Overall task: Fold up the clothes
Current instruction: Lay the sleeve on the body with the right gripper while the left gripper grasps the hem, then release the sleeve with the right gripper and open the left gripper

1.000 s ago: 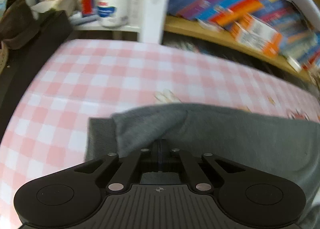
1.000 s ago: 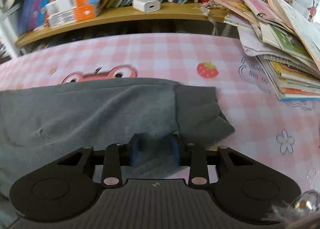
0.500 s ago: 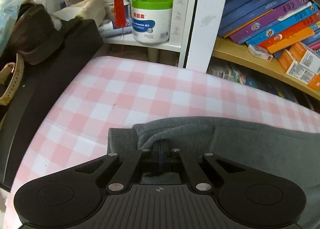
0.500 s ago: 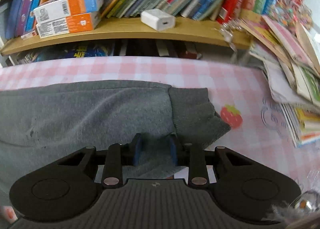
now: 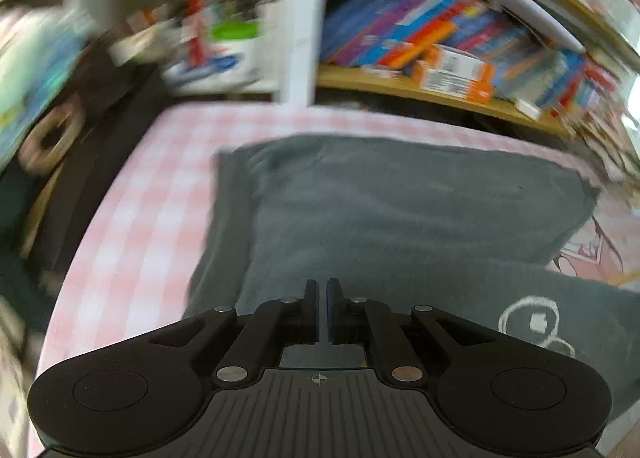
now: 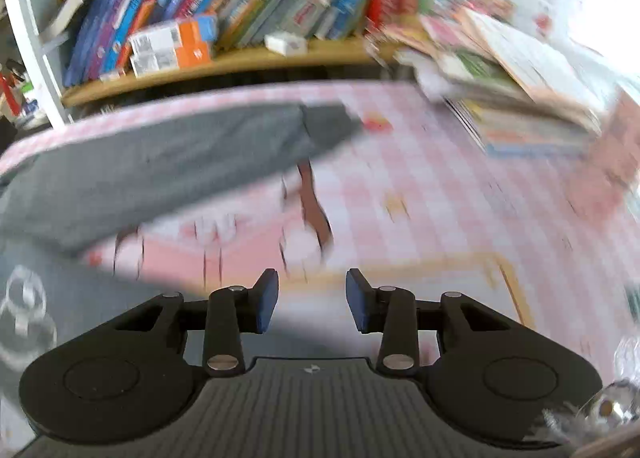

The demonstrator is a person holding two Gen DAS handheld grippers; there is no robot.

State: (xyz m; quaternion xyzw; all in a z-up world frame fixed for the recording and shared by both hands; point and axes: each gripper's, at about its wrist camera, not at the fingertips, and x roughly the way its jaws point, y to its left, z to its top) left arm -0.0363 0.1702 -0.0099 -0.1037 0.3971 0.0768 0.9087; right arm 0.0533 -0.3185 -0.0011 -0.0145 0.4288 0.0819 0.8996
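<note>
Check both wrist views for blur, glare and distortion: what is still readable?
Left wrist: motion blur smears the shelves and left clutter; the grey garment and left gripper stay fairly sharp. Right wrist: heavier blur over the tablecloth and book pile, overexposed glare top right; the right gripper is crisp. Fisheye bends the shelves in both.

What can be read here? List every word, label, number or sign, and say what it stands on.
No text reads clearly; both views are motion-blurred.
Book spines on the shelf: lettering too blurred to read.
Orange and white boxes: printed labels, too small and blurred.
White jar with green lid: label blurred.
Grey garment: a white drawn outline, a picture, not words.
Pink checked tablecloth: cartoon prints only.
</note>
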